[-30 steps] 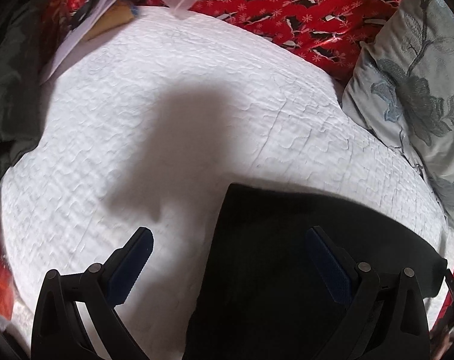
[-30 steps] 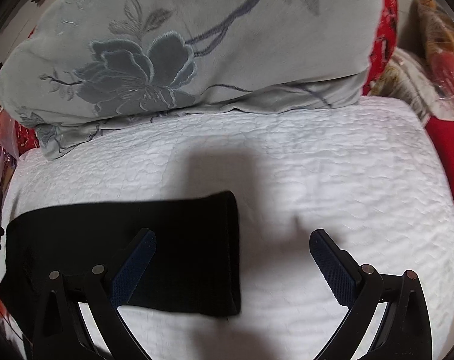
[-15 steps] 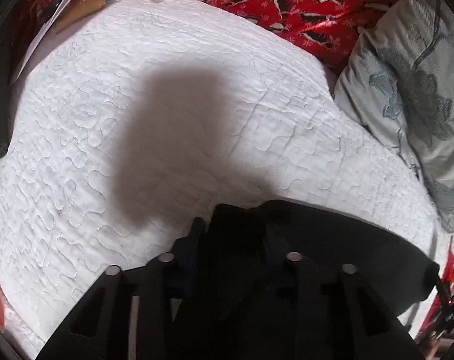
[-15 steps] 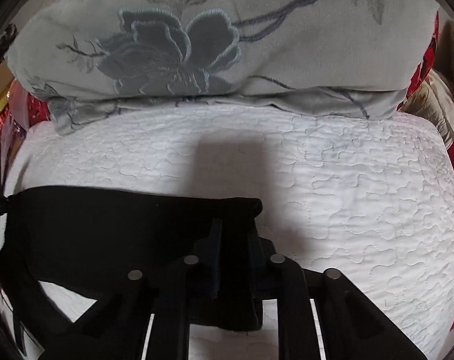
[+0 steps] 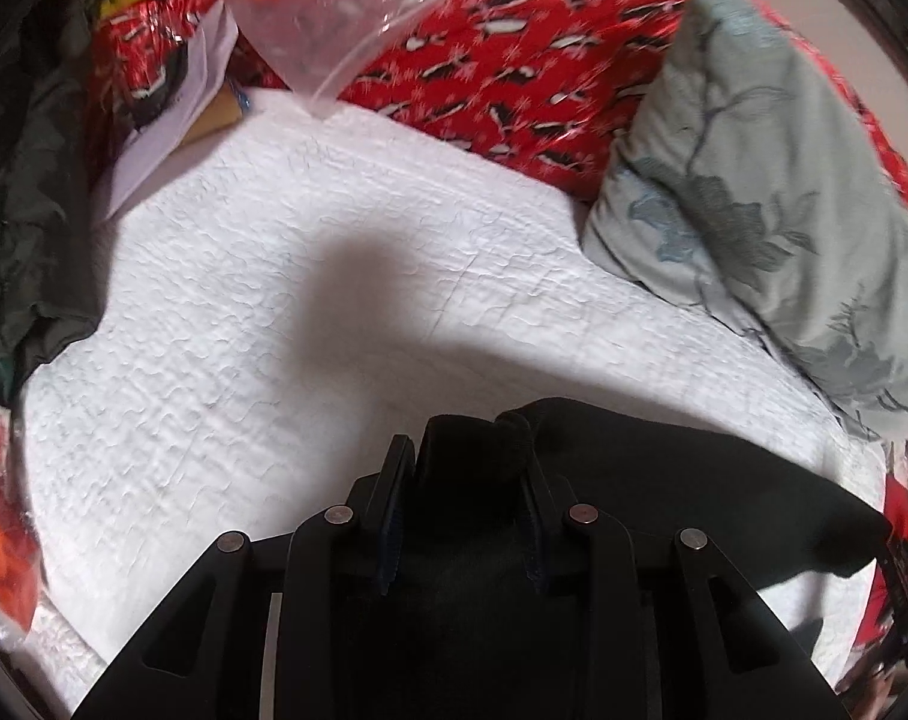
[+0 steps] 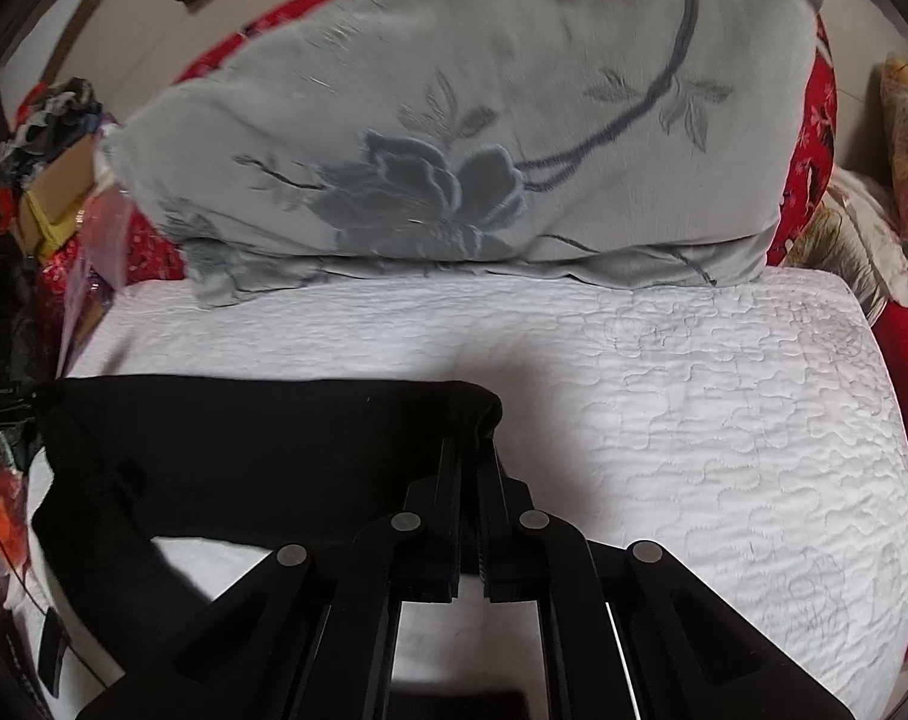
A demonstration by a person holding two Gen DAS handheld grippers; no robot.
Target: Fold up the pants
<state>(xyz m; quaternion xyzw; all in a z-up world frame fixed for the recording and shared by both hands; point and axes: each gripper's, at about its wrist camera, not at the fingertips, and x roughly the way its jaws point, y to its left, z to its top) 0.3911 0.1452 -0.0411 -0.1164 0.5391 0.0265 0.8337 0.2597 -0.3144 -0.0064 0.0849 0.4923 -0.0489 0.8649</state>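
A: Left black two-finger gripper [image 5: 463, 474]: closed down on a bunched corner of the black fabric pants [image 5: 664, 480], cloth wadded between the blue-padded fingers.

B: Right black two-finger gripper [image 6: 469, 456]: nearly shut, pinching the other end edge of the same pants [image 6: 244, 450], thin fold caught between the fingers.

A: And outward from there?

B: Pants lying on the white quilted bedspread [image 6: 724, 420], stretched leftward from the right gripper, long axis running side to side, parallel to the grey pillow with the embroidered flower [image 6: 454, 150] behind. Far end blurred at the left edge of that view.

A: From the left wrist, same pants spreading rightward and away toward that grey pillow [image 5: 784, 180]; bare quilt [image 5: 214, 330] ahead and to the left. Red patterned fabric [image 5: 514, 72] and a clear plastic bag [image 5: 334, 18] beyond the quilt, well apart from the pants.

B: Which gripper nearer?

A: Neither: each gripped on its own end. Judging by that, next move probably a lift and carry of one end across to the other, along the long axis. Risk: thick wad in the left grip slipping or dragging unevenly.
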